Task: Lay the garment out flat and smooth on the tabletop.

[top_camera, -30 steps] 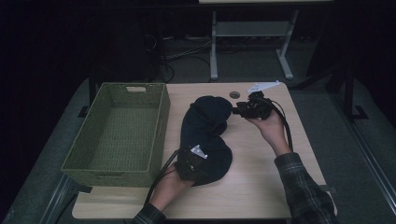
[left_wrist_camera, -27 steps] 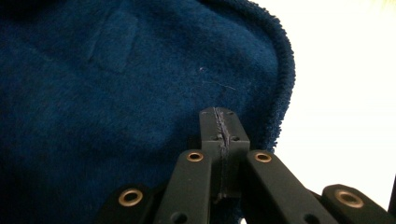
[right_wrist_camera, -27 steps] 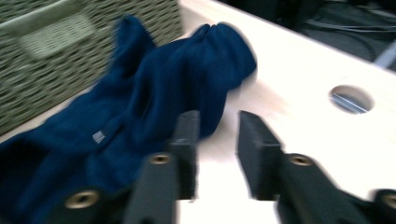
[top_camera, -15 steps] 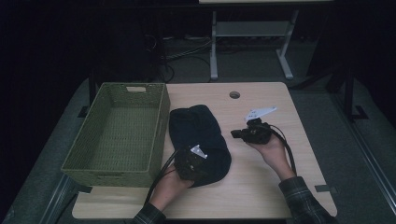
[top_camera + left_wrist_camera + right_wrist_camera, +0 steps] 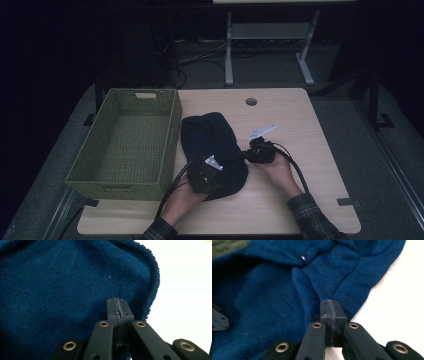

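A dark blue knitted cloth (image 5: 212, 135) lies bunched on the wooden table (image 5: 305, 125), just right of the green basket. My left gripper (image 5: 207, 172) is at the cloth's near left part, jaws shut on the fabric. In the left gripper view the blue cloth (image 5: 62, 290) spreads past the closed left gripper (image 5: 117, 301). My right gripper (image 5: 250, 154) sits at the cloth's right edge, shut on it. The right gripper view has the closed right gripper (image 5: 330, 302) pinching a fold of the cloth (image 5: 262, 302).
An empty green woven basket (image 5: 172, 132) stands on the table's left side, touching or nearly touching the cloth. A round cable hole (image 5: 251, 101) is near the far edge. A metal table frame (image 5: 230, 55) stands on the floor beyond.
My right gripper has come toward the near side and leftward, drawing the cloth's far right part with it. The cloth is now more compact. The left gripper has stayed put.
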`<act>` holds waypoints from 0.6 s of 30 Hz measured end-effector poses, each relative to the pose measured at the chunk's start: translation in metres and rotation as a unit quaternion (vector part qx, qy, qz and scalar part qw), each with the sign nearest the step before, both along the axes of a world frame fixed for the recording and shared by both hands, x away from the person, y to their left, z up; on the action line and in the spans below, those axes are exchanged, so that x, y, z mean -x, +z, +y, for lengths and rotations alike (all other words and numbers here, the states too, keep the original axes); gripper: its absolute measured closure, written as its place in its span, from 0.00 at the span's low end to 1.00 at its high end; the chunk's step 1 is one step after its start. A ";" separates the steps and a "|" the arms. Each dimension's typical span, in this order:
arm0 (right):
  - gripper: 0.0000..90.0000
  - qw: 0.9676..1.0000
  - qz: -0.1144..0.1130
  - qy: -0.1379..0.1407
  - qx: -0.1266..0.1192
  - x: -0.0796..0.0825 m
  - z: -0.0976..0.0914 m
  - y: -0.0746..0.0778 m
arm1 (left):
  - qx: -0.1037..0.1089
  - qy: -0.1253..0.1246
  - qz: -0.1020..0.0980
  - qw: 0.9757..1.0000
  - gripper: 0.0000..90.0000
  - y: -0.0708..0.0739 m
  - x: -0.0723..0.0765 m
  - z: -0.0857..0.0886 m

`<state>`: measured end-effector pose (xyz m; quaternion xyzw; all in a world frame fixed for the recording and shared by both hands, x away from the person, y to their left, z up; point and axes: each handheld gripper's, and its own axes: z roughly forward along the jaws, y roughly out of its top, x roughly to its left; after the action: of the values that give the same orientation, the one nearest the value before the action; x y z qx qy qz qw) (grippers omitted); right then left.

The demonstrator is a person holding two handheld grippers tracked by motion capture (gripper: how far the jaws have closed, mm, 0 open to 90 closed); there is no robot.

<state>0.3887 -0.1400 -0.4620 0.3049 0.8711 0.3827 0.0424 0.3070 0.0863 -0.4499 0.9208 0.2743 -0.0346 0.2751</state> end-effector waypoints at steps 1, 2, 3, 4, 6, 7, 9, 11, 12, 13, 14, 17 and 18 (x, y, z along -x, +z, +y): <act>1.00 1.000 0.001 -0.001 0.006 0.000 0.001 -0.002 | 0.000 -0.001 0.000 1.000 0.97 0.000 0.000 0.000; 1.00 1.000 -0.003 0.000 0.011 0.000 0.002 -0.004 | 0.002 0.001 -0.001 1.000 0.96 0.001 0.000 0.000; 1.00 1.000 -0.003 -0.002 0.017 0.000 0.003 -0.006 | 0.003 0.003 -0.001 1.000 0.93 0.001 0.000 0.000; 1.00 1.000 -0.005 -0.003 0.015 0.000 0.002 -0.006 | 0.002 0.006 -0.003 1.000 0.91 0.002 0.000 0.001; 1.00 1.000 -0.007 -0.003 0.018 0.001 0.002 -0.006 | 0.004 0.009 -0.007 1.000 0.86 0.005 -0.001 0.003; 1.00 1.000 -0.008 -0.003 0.020 0.002 0.002 -0.006 | 0.006 0.011 -0.009 1.000 0.85 0.007 -0.001 0.004; 1.00 1.000 -0.010 -0.005 0.022 0.004 0.001 -0.006 | 0.013 0.016 -0.017 1.000 0.85 0.012 -0.001 0.007; 1.00 1.000 -0.010 -0.006 0.022 0.006 -0.003 -0.006 | 0.018 0.023 -0.026 0.999 0.85 0.018 -0.001 0.010; 1.00 1.000 -0.009 -0.009 0.020 0.007 -0.005 -0.006 | 0.021 0.028 -0.032 0.999 0.86 0.021 -0.001 0.012; 1.00 1.000 -0.009 -0.010 0.021 0.008 -0.007 -0.006 | 0.021 0.030 -0.037 0.999 0.87 0.024 -0.002 0.014; 1.00 1.000 -0.007 -0.011 0.021 0.010 -0.010 -0.006 | 0.023 0.035 -0.042 0.998 0.89 0.027 -0.002 0.016; 1.00 1.000 -0.006 -0.015 0.023 0.013 -0.017 -0.006 | 0.037 0.053 -0.053 0.996 0.94 0.033 -0.004 0.022; 1.00 1.000 -0.005 -0.018 0.023 0.014 -0.019 -0.006 | 0.040 0.057 -0.057 0.996 0.97 0.033 -0.004 0.022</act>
<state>0.3744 -0.1590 -0.4676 0.3177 0.8739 0.3629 0.0603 0.3115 0.1085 -0.4164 0.8924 0.3090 0.0229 0.3282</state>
